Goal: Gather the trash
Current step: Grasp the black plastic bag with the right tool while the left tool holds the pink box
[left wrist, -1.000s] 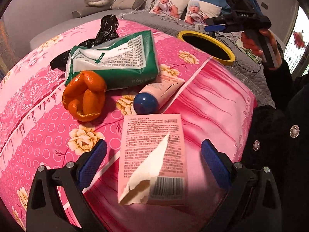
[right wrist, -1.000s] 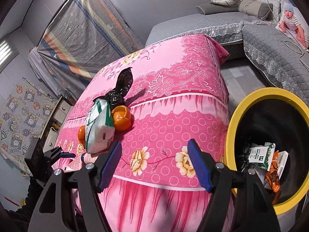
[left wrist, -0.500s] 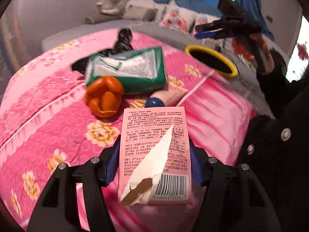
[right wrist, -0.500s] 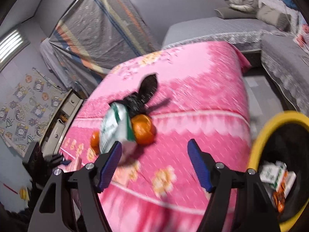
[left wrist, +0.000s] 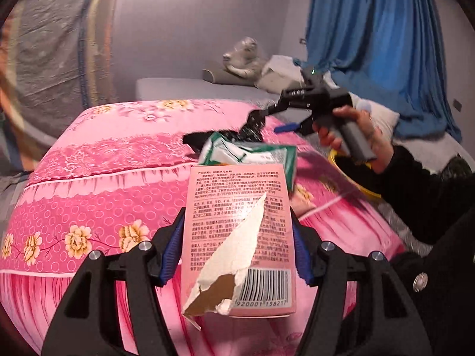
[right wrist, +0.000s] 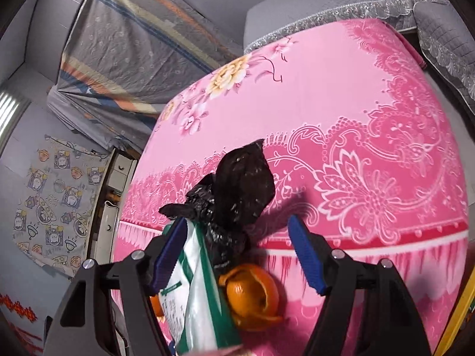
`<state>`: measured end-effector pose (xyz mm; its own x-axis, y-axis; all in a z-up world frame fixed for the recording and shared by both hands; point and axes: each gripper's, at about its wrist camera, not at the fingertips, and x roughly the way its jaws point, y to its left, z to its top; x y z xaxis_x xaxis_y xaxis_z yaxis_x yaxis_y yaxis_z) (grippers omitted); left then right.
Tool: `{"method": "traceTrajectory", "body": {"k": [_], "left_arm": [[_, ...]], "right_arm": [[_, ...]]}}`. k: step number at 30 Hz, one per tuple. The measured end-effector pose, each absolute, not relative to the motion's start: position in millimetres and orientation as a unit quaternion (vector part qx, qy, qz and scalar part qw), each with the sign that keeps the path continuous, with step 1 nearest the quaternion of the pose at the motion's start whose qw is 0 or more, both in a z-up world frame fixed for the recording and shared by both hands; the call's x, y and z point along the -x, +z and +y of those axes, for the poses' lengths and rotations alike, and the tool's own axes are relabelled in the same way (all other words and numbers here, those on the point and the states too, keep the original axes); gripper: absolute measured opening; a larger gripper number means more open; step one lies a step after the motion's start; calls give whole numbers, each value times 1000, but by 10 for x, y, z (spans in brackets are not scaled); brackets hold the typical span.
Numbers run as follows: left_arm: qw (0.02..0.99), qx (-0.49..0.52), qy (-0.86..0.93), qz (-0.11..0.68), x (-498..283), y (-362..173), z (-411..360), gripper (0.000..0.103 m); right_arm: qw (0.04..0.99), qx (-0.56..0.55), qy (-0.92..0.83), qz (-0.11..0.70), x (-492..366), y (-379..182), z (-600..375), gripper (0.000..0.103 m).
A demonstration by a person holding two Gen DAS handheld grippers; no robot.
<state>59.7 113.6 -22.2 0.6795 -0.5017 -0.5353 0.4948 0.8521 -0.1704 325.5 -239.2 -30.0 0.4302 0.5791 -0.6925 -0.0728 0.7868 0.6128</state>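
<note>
My left gripper (left wrist: 236, 252) is shut on a pink carton (left wrist: 237, 207) with a torn white flap, and holds it up above the pink bedspread (left wrist: 104, 184). Behind the carton lie a green-and-white packet (left wrist: 252, 154) and a black plastic bag (left wrist: 252, 124). A hand holds my right gripper (left wrist: 276, 120) just over that bag. In the right wrist view my right gripper (right wrist: 237, 252) is open, its blue pads either side of the black bag (right wrist: 240, 187), with the green-and-white packet (right wrist: 202, 296) by the left pad. An orange peel (right wrist: 252, 296) lies below them.
A yellow-rimmed bin (left wrist: 353, 184) stands past the bed's right side; its rim (right wrist: 463, 311) also shows at the right wrist view's edge. A dark sleeve (left wrist: 421, 195) crosses the right. A grey sofa (left wrist: 184, 89) and blue curtain (left wrist: 371, 44) lie beyond.
My left gripper closed on the pink carton and lifted it off the bedspread. My right gripper swung from the bin across to the black bag and packet.
</note>
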Motion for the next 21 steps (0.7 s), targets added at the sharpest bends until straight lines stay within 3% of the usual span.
{"method": "traceTrajectory", "body": {"k": [10, 15, 17, 21], "left_arm": [[922, 30, -239, 305, -745, -278, 1091, 59], [926, 25, -219, 307, -782, -277, 1043, 60], [930, 18, -203, 307, -794, -273, 1005, 60], [937, 23, -172, 304, -803, -244, 978, 60]], "right_arm": [[799, -238, 183, 521, -3531, -522, -2155, 64], [797, -221, 192, 528, -3552, -538, -2050, 33], [797, -211, 191, 532, -3556, -557, -2028, 3], [795, -221, 204, 526, -3518, -533, -2077, 1]]}}
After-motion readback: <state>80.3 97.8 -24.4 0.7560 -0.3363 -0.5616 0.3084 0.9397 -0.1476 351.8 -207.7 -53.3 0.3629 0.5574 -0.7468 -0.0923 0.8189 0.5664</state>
